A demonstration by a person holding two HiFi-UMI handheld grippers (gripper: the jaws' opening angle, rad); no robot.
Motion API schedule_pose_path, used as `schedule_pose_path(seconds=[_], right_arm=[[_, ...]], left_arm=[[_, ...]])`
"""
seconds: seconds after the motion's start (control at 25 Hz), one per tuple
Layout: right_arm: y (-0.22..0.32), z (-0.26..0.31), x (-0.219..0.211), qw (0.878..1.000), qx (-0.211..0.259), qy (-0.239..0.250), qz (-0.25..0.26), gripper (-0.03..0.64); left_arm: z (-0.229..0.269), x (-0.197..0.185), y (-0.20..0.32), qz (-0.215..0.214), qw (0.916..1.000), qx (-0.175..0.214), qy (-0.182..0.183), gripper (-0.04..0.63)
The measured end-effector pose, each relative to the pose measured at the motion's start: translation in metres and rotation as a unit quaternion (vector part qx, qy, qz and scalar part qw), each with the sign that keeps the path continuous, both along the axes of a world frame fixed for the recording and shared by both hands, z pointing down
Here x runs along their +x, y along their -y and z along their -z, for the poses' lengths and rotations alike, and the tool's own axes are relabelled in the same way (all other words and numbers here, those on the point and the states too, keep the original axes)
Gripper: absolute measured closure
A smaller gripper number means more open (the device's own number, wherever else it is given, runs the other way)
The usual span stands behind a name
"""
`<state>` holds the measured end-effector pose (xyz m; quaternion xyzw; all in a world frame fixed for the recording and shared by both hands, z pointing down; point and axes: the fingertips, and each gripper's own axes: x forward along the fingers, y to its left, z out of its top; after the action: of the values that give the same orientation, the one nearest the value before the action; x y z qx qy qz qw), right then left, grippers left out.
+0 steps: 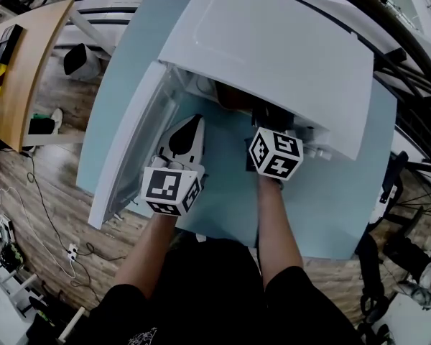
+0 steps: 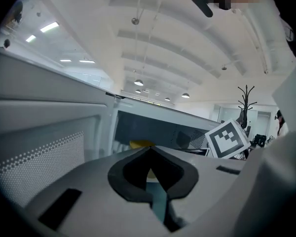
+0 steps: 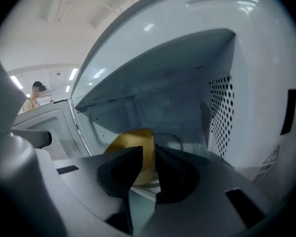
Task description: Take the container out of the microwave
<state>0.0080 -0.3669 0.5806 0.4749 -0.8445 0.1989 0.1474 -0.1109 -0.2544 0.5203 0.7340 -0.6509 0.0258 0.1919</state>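
Observation:
The white microwave (image 1: 273,49) stands on a light blue table (image 1: 330,214) with its door (image 1: 129,157) swung open to the left. Inside, a yellow container (image 3: 133,147) rests on the glass turntable; it also shows as the yellow container (image 2: 140,143) deep in the cavity. My right gripper (image 3: 149,149) points into the opening with a narrow gap between its jaws; the container lies beyond the tips, untouched. My left gripper (image 2: 149,151) hangs in front of the door's inner side, tips together, holding nothing. From the head view the container is hidden under the microwave's top.
The cavity's perforated right wall (image 3: 219,112) is close beside the right gripper. A wooden desk (image 1: 21,63) stands at the left, and cables (image 1: 50,228) lie on the wooden floor. A person (image 3: 32,100) stands far behind the door.

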Motion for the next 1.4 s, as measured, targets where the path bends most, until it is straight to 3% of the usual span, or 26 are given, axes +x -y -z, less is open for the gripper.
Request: schedule_pose_path(seconds=[0.96, 1.4], right_arm=[[0.024, -0.024, -0.016, 0.999, -0.022, -0.02, 0.014, 0.535], [0.029, -0.029, -0.02, 0.999, -0.026, -0.035, 0.007, 0.561]], left_arm=[[-0.018, 0.0, 0.015, 0.004, 0.9998, -0.018, -0.012, 0.589], [-0.018, -0.003, 0.013, 0.007, 0.9998, -0.018, -0.01, 0.589]])
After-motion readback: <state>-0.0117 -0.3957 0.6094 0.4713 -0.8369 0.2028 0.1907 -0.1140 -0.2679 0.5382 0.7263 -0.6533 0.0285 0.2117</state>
